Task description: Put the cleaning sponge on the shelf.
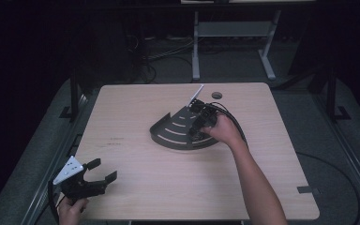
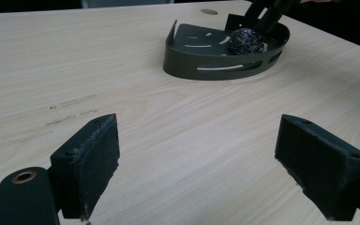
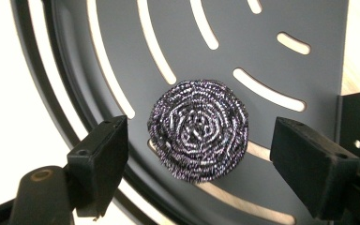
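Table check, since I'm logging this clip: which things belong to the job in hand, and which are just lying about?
In the job:
steel wool ball
dark slotted tray
right gripper, open around the ball

Lying about:
left gripper, open over bare table

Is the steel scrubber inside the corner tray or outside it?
Inside: the scrubber lies on the tray floor, between the open right gripper pads.

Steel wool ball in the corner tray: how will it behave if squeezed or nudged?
The steel wool ball is coiled wire, so probably springy and light. Its rough strands should grip the fingers. Its rounded shape may roll, though the tray wall would likely stop it.
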A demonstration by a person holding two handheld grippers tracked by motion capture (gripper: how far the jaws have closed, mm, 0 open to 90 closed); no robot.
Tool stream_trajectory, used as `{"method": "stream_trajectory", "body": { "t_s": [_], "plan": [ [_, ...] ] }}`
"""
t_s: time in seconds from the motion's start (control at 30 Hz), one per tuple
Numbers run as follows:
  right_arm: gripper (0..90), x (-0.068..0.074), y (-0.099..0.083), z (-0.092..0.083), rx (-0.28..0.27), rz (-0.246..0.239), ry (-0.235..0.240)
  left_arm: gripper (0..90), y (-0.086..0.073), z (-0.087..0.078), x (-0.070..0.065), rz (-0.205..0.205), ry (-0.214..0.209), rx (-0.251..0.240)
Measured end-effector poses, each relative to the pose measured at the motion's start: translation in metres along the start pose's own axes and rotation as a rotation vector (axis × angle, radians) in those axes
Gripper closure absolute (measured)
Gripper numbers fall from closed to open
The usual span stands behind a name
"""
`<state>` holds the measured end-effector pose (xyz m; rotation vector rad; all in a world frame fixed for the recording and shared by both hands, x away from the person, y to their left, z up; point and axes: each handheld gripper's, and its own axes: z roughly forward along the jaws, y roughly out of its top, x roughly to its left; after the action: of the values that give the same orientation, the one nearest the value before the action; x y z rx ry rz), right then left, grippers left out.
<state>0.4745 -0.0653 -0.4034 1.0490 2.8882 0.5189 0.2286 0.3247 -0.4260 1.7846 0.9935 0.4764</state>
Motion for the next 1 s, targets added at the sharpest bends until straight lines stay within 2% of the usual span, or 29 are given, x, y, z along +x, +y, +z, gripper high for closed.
{"method": "stream_trajectory", "body": {
  "t_s": [0.4, 0.87, 1.0],
  "plan": [
    [18.3, 0.006, -0.007, -0.023, -0.033, -0.015, -0.007, 13.3, 0.001, -0.001, -0.002, 0.002, -0.005, -0.009],
    [18.3, 0.012, -0.013, -0.031, -0.041, -0.025, -0.006, 13.3, 0.0, 0.0, -0.002, 0.006, -0.006, -0.001],
    [18.4, 0.012, -0.02, -0.035, -0.053, -0.025, 0.001, 13.3, 0.0, 0.001, -0.003, 0.01, -0.007, 0.004]
  ]
}}
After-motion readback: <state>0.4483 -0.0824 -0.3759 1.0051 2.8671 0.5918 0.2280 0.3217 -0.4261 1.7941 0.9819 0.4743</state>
